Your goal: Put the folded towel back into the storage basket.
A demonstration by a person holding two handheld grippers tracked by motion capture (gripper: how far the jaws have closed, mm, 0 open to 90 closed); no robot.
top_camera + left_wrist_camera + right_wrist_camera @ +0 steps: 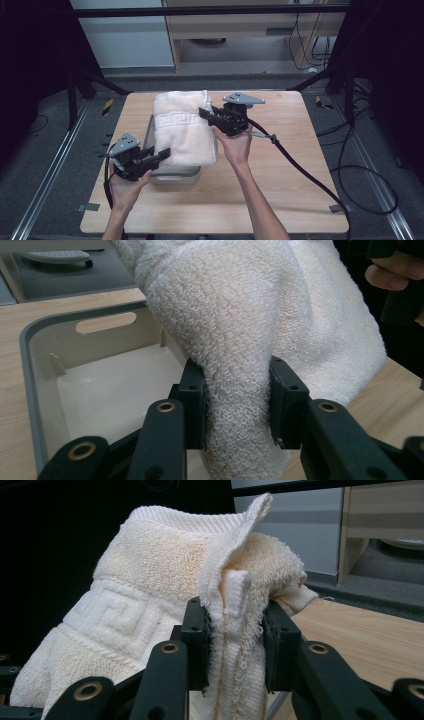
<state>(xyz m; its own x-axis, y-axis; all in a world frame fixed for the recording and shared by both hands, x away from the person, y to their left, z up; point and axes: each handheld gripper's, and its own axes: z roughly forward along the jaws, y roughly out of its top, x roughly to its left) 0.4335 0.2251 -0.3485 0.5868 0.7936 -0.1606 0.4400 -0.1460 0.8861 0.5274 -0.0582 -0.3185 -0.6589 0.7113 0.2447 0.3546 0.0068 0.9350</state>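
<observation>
I held the cream towel (182, 131) folded above the grey bin (176, 174) on the wooden table (280, 170). My left gripper (162, 154) pinched its near corner between both jaws, over the bin's open inside. My right gripper (206, 114) clamped the far hemmed edge, beside the woven border pattern.

No legible text, seemingly.
</observation>
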